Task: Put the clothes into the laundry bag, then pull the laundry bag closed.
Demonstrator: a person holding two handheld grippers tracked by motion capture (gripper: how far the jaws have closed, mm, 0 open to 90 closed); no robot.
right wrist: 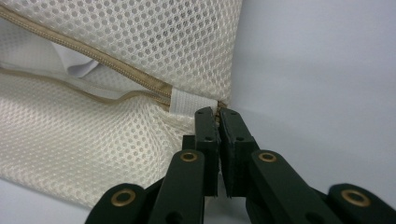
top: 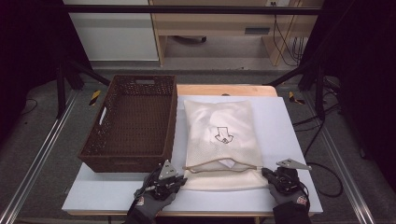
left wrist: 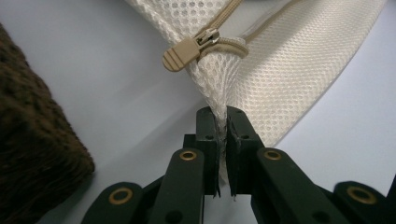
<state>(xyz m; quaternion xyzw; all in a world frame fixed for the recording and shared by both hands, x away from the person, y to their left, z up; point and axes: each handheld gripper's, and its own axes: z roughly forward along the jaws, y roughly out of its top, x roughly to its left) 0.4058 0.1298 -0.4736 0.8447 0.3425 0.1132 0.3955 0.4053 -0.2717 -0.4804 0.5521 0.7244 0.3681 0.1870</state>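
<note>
A white mesh bag [top: 219, 135] lies flat on the table, its tan zipper [top: 219, 167] part open along the near end. White cloth with a black print shows inside it. My left gripper [top: 181, 176] is at the bag's near left corner. In the left gripper view it [left wrist: 222, 114] is shut on a pinch of mesh just below the zipper pull [left wrist: 184, 52]. At the near right corner sits my right gripper [top: 265, 171]. Its jaws [right wrist: 218, 114] are shut on the bag's edge [right wrist: 93, 154], beside the white tab [right wrist: 191, 102] at the zipper's end.
A dark brown woven basket [top: 128, 158] stands empty on the table's left half, close beside the bag; its corner [left wrist: 32, 140] shows in the left gripper view. The pale tabletop [top: 280, 126] is bare to the right. Metal rails and cables run on the floor around the table.
</note>
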